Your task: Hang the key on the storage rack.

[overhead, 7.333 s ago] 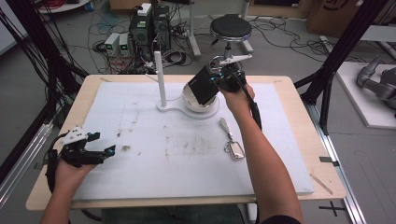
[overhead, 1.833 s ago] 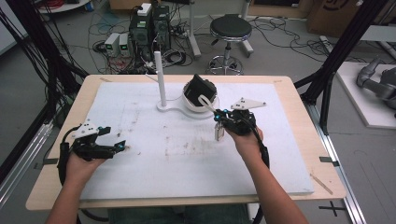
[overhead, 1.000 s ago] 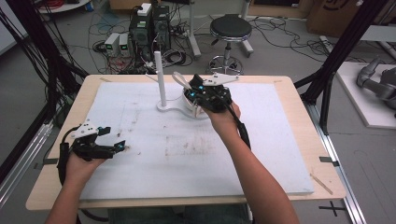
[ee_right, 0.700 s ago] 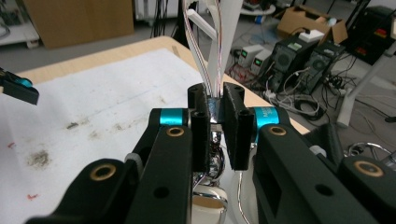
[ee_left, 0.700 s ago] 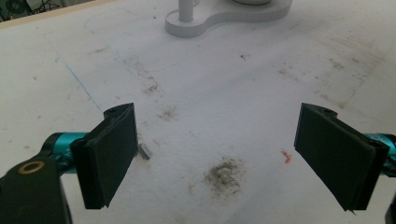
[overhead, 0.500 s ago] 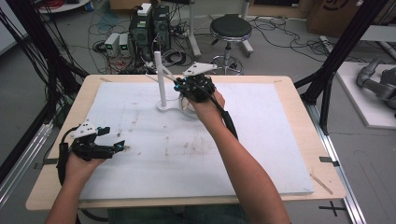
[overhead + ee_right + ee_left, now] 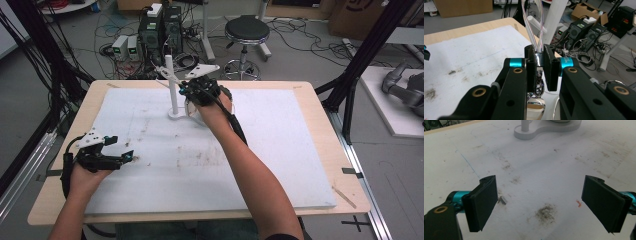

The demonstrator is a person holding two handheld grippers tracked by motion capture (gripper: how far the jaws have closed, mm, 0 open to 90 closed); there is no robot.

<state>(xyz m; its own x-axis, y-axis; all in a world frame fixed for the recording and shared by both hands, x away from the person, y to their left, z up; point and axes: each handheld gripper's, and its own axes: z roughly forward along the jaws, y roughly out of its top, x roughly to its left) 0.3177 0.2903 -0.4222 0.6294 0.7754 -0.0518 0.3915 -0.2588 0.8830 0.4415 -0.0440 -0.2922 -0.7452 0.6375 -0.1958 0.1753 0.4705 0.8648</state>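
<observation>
A white stand [image 7: 172,87] with an upright post and a side peg [image 7: 536,23] rises at the far middle of the white mat [image 7: 280,150]. My right gripper [image 7: 186,92] is right beside the post, shut on the chrome neck of a whisk [image 7: 537,103]. The whisk's thin wire loops [image 7: 534,27] rise past the peg and the post [image 7: 554,20], and its rounded handle hangs below the jaws. In its own view the right gripper [image 7: 539,60] clamps the metal tightly. My left gripper [image 7: 126,157] hovers low over the mat's left side, open with nothing between its pads [image 7: 484,200].
The stand's flat base [image 7: 536,131] lies ahead of the left gripper [image 7: 539,202]. A small grey scrap [image 7: 503,200] and dirt smudges mark the mat. Beyond the table's far edge are computers [image 7: 160,30], cables and a stool [image 7: 242,30]. Black frame poles [image 7: 360,60] stand at the right.
The right gripper took the whisk off the mat right of the middle and carried it up and left to the stand's post. The left gripper has stayed put, open.
</observation>
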